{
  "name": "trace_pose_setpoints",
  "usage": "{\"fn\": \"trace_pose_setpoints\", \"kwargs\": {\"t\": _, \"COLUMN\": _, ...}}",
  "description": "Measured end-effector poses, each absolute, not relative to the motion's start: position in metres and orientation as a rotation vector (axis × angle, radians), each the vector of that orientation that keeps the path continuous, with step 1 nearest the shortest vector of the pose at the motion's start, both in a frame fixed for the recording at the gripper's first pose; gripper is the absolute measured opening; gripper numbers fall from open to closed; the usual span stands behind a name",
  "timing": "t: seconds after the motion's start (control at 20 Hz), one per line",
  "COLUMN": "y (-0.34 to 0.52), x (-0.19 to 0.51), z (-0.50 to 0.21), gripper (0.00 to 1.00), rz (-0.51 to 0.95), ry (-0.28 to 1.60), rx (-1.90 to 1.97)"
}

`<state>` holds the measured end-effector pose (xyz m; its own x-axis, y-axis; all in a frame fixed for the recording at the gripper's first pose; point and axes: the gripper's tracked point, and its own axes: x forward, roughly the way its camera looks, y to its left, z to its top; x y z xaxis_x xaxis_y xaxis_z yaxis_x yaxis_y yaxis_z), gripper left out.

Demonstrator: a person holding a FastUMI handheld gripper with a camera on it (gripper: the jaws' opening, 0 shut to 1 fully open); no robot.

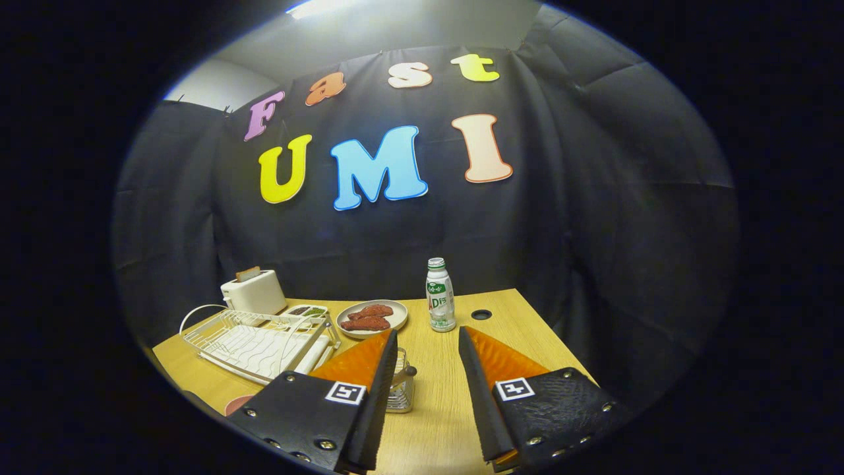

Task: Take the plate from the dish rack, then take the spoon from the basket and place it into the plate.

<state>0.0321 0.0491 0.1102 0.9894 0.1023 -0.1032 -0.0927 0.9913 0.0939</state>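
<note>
My gripper (pixel 428 331) is open above the wooden table (pixel 435 422), with nothing between its orange-and-black fingers. A small wire basket (pixel 402 390) stands just right of the left finger, partly hidden by it. A thin metal handle (pixel 405 372), probably the spoon, sticks out of the basket. The white wire dish rack (pixel 254 343) sits to the left of the fingers, and I see no plate standing in it. A pink rounded edge (pixel 236 404), perhaps a plate, peeks out at the table's near left, mostly hidden behind the left finger.
Beyond the fingers are a grey plate of reddish food (pixel 394 321) and a white drink bottle (pixel 440 295). A white toaster (pixel 252 291) with a slice in it and a small dish (pixel 307 310) stand behind the rack. A cable hole (pixel 481 315) lies near the far edge.
</note>
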Motion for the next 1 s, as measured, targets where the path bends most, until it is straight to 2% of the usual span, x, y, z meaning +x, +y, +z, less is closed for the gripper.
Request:
{"fn": "trace_pose_setpoints", "kwargs": {"t": 0.5, "y": 0.069, "x": 0.069, "z": 0.062, "gripper": 0.57, "rz": 0.146, "ry": 0.124, "rx": 0.125}}
{"fn": "trace_pose_setpoints", "kwargs": {"t": 0.55, "y": 0.072, "x": 0.074, "z": 0.058, "gripper": 0.53, "rz": 0.151, "ry": 0.131, "rx": 0.126}}
{"fn": "trace_pose_setpoints", "kwargs": {"t": 0.65, "y": 0.076, "x": 0.088, "z": 0.053, "gripper": 0.51, "rz": 0.14, "ry": 0.12, "rx": 0.12}}
{"fn": "trace_pose_setpoints", "kwargs": {"t": 0.85, "y": 0.084, "x": 0.087, "z": 0.058, "gripper": 0.14, "rz": 0.161, "ry": 0.161, "rx": 0.177}}
{"fn": "trace_pose_setpoints", "kwargs": {"t": 0.95, "y": 0.077, "x": 0.089, "z": 0.06, "gripper": 0.13, "rz": 0.145, "ry": 0.169, "rx": 0.197}}
{"fn": "trace_pose_setpoints", "kwargs": {"t": 1.0, "y": 0.078, "x": 0.092, "z": 0.062, "gripper": 0.05, "rz": 0.14, "ry": 0.177, "rx": 0.222}}
